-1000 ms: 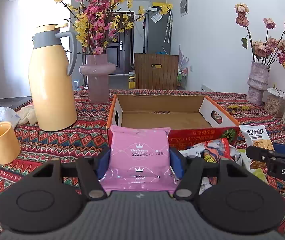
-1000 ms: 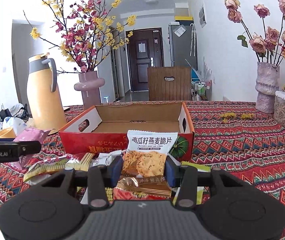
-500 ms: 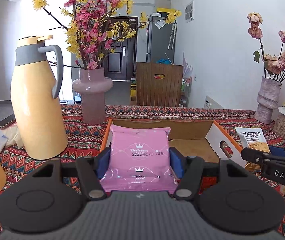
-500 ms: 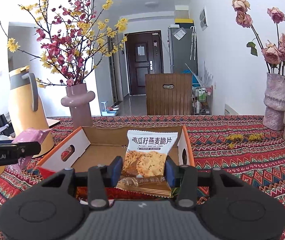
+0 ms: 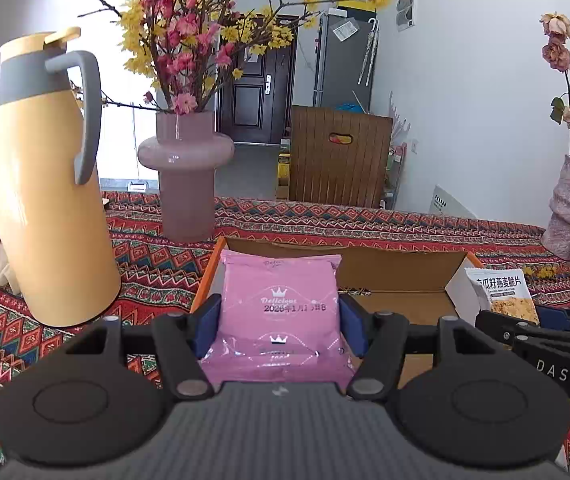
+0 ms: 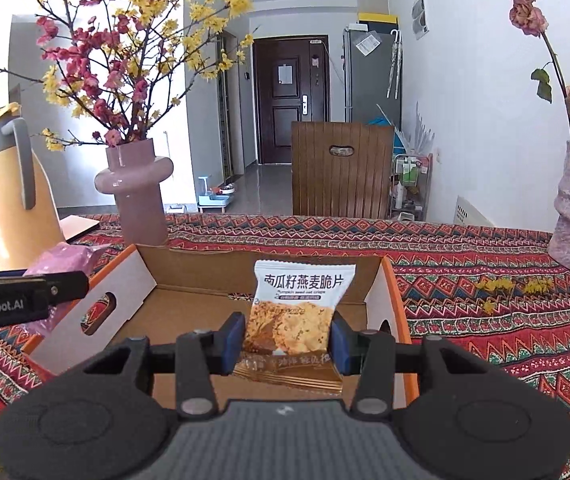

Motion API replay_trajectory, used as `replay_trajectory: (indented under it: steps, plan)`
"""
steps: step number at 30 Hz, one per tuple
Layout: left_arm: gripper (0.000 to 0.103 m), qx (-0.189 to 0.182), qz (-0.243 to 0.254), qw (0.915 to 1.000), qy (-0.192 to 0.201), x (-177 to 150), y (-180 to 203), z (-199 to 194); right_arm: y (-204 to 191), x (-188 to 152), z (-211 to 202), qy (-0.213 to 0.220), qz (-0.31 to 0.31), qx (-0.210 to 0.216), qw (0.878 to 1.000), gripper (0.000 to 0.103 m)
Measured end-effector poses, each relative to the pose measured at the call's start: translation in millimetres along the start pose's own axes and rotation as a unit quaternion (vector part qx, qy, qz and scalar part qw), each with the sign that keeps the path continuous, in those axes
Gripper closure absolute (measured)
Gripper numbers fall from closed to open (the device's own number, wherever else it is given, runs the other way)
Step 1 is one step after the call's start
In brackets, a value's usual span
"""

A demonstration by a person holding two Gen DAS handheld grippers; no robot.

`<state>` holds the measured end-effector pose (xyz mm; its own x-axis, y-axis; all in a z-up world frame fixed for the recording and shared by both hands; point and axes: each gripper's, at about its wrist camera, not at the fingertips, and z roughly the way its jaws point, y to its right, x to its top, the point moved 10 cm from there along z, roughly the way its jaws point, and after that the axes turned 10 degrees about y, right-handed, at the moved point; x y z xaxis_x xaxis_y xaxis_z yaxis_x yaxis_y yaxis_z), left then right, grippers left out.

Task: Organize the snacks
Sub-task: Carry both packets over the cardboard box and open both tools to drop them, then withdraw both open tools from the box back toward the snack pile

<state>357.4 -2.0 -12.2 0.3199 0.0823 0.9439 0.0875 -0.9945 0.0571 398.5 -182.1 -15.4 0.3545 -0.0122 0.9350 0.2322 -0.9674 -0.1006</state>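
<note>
Carry step. Left hand-held gripper (image 5: 280, 330) clamps one pink snack packet (image 5: 281, 308) over the cardboard box (image 5: 401, 270); right hand-held gripper (image 6: 287, 344) clamps one oat-crisp packet (image 6: 299, 304) above the same box. Next: lower both, release inside. Count: two packets, one box, on the desk (image 6: 485, 320).

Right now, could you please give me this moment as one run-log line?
left gripper: holds pink snack packet | right gripper: holds oat crisp packet | both over open cardboard box | nothing released
</note>
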Motion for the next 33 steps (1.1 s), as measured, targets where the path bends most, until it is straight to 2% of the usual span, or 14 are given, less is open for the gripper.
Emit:
replay_trajectory:
  steps: [6, 12, 13, 14, 15, 16, 17, 18, 19, 21, 27, 33]
  plan:
    - [0.041, 0.010, -0.013, 0.9999, -0.002, -15, -10, 16, 6, -13, 14, -0.008, -0.004, -0.007, 1.000, 0.059]
    - [0.040, -0.003, -0.018, 0.9998, -0.003, -22, -9, 18, 4, -23, 17, -0.018, -0.004, 0.005, 1.000, 0.058]
    - [0.037, -0.004, -0.019, 0.9998, 0.001, -22, -9, 16, 5, -22, 16, -0.017, -0.002, 0.004, 1.000, 0.055]
    - [0.034, -0.006, -0.019, 0.9998, 0.006, -21, -8, 14, 6, -22, 14, -0.014, 0.001, 0.003, 1.000, 0.044]
    - [0.023, -0.006, -0.019, 0.9997, 0.014, -18, -8, 11, 7, -21, 12, -0.010, 0.003, 0.002, 1.000, 0.030]
    - [0.011, -0.004, -0.020, 0.9995, 0.023, -16, -8, 8, 8, -19, 10, -0.004, 0.005, 0.000, 1.000, 0.023]
    - [0.006, -0.002, -0.020, 0.9994, 0.030, -14, -9, 5, 9, -18, 8, 0.001, 0.007, 0.000, 1.000, 0.014]
    - [0.000, 0.000, -0.020, 0.9991, 0.038, -11, -9, 2, 9, -17, 6, 0.004, 0.009, 0.001, 1.000, 0.011]
    - [0.000, 0.000, -0.020, 0.9989, 0.043, -9, -9, 0, 9, -16, 5, 0.007, 0.011, 0.001, 1.000, 0.010]
    - [0.000, 0.001, -0.023, 0.9988, 0.044, -8, -9, -1, 11, -14, 3, 0.012, 0.015, 0.001, 1.000, 0.001]
    - [0.000, 0.016, -0.016, 0.9988, 0.044, 0, -10, -7, 11, -2, -7, 0.030, 0.016, -0.003, 0.999, 0.000]
    - [0.000, 0.013, -0.011, 0.9983, 0.055, 11, -6, -28, 9, 9, -31, 0.050, 0.015, -0.004, 0.999, 0.000]
